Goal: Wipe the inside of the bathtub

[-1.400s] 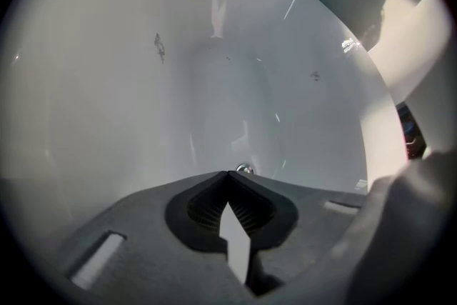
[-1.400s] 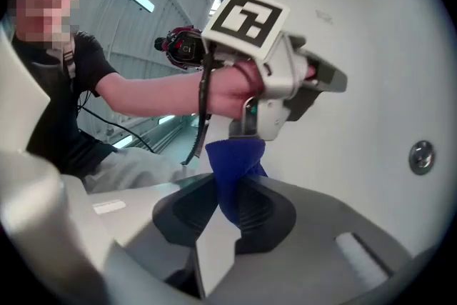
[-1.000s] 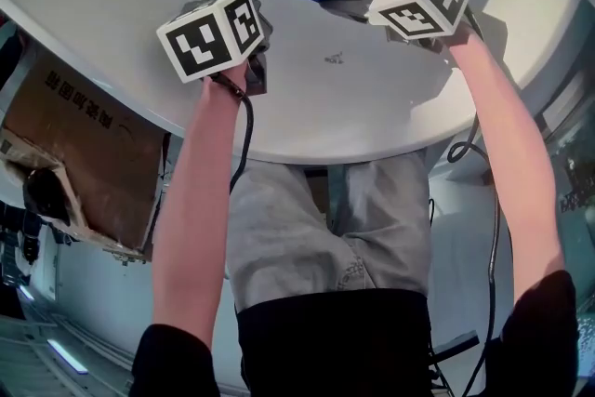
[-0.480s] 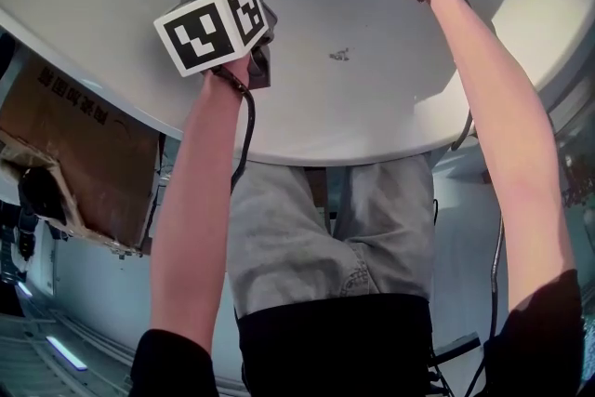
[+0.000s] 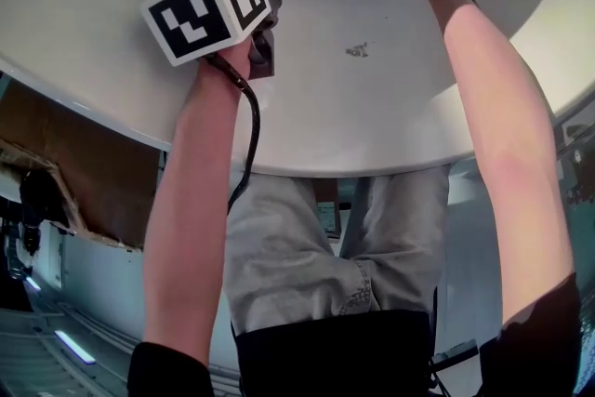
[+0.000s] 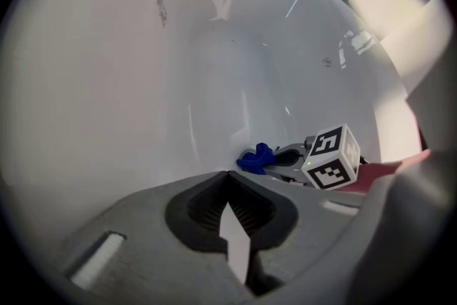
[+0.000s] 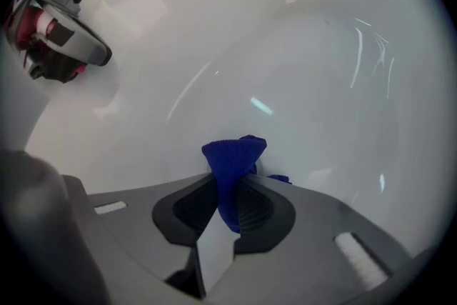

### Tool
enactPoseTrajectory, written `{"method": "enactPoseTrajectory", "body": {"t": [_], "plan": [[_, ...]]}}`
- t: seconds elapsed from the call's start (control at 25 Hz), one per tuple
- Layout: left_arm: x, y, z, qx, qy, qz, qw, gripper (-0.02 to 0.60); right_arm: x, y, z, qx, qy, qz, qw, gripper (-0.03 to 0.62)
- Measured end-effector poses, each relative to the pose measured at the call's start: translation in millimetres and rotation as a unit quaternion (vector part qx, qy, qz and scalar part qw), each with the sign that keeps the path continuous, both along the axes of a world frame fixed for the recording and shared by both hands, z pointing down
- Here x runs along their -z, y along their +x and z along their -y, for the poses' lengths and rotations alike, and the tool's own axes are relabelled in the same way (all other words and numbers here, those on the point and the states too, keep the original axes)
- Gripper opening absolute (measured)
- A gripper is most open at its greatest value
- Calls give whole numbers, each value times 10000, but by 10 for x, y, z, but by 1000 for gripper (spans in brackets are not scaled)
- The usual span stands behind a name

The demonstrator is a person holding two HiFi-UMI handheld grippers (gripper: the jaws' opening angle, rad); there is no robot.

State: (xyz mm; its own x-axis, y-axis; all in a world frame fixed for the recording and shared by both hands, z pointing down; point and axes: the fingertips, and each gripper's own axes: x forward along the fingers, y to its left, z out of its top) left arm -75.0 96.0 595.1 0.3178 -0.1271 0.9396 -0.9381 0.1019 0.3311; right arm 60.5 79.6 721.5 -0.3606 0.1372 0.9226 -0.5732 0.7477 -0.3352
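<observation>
Wiping is the step in hand, as we judge it. Our right gripper (image 7: 227, 211) has its jaws clamped on a small deep-blue terry cloth (image 7: 232, 157). A loose tuft stands out past the jaw tips, facing the curved inner surface of the glossy white oval bathtub (image 7: 307, 75). Seen from the left gripper view, the cloth sits low in the basin, at the far side from us. It seems to touch the tub there, though we cannot be certain of firm contact.

Our left gripper (image 6: 230, 214) has its jaws together with nothing between them. In the head view it hangs over the near slope of the tub, well apart from the cloth, and looks idle. A small grey mark (image 5: 356, 50) shows on the white surface between our two arms, nearer to us than the cloth.

The next move, we think, calls for pressing the cloth flat on the enamel. We would then draw it along the wall in overlapping strokes, back towards that mark. The cloth is small, so each pass will cover little. The surface looks slick, so we would need steady pressure to stop it skating.
</observation>
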Motion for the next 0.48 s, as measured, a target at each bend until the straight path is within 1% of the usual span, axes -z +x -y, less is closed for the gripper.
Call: {"method": "enactPoseTrajectory", "body": {"t": [0.12,0.2,0.32,0.48], "plan": [[-44,13,9,-65,-33,-1,10000,2,-65,-57,-65,218,2,62,9997,60],[-47,30,24,-132,-21,1,9999,2,-98,-78,-123,297,-118,85,9995,60],[-24,61,18,-197,12,11,9998,2,-89,-104,-300,522,-468,140,9974,60],[12,53,98,-217,3,56,9997,2,-16,-126,-601,953,-989,212,9903,60]]}}
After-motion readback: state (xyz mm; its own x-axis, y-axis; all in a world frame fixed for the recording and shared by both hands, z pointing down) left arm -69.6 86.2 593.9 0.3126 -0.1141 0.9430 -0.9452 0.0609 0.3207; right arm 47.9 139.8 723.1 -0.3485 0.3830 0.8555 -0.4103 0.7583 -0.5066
